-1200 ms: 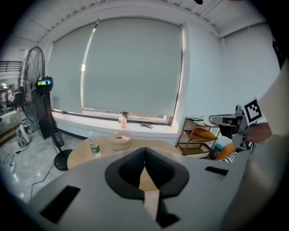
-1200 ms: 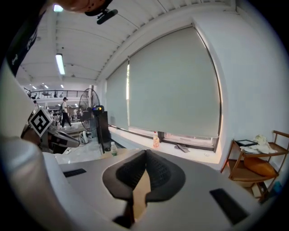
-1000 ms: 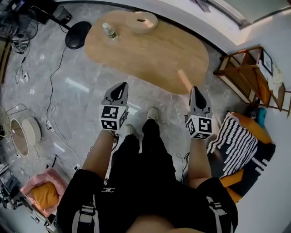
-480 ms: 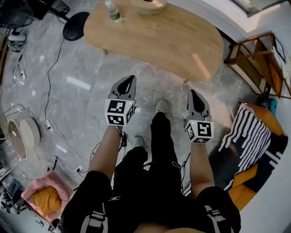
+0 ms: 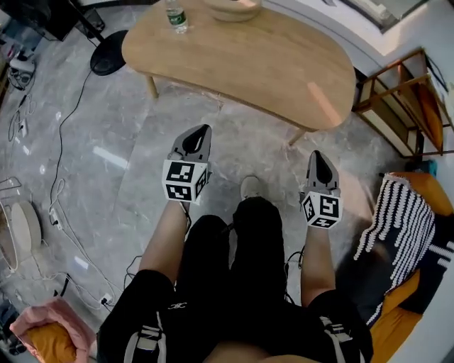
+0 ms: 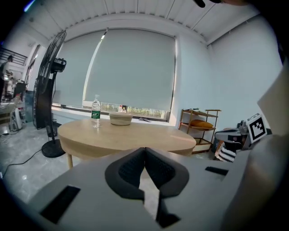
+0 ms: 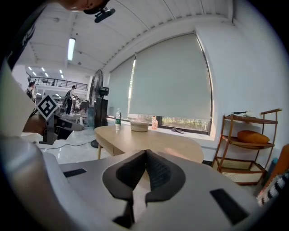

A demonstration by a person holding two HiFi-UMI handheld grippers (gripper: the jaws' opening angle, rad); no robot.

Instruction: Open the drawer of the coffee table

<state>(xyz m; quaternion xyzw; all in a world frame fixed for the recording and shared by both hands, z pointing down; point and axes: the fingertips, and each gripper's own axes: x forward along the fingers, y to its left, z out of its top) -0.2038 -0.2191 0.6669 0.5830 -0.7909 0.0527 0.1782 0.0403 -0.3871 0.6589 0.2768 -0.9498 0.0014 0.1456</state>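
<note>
Seemingly beyond left hand-held gripper (image 5: 201, 132): table (image 5: 248, 60)

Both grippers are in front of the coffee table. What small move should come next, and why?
Probably bring the right gripper forward toward the near side of the coffee table. It and the left gripper are shut, empty and short of the table, over the floor, so nothing on it is within reach yet.

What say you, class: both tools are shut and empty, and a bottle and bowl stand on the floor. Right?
No: the bottle and bowl stand on the table instead; the head view shows it. The left tool and right tool are shut and empty.
</note>
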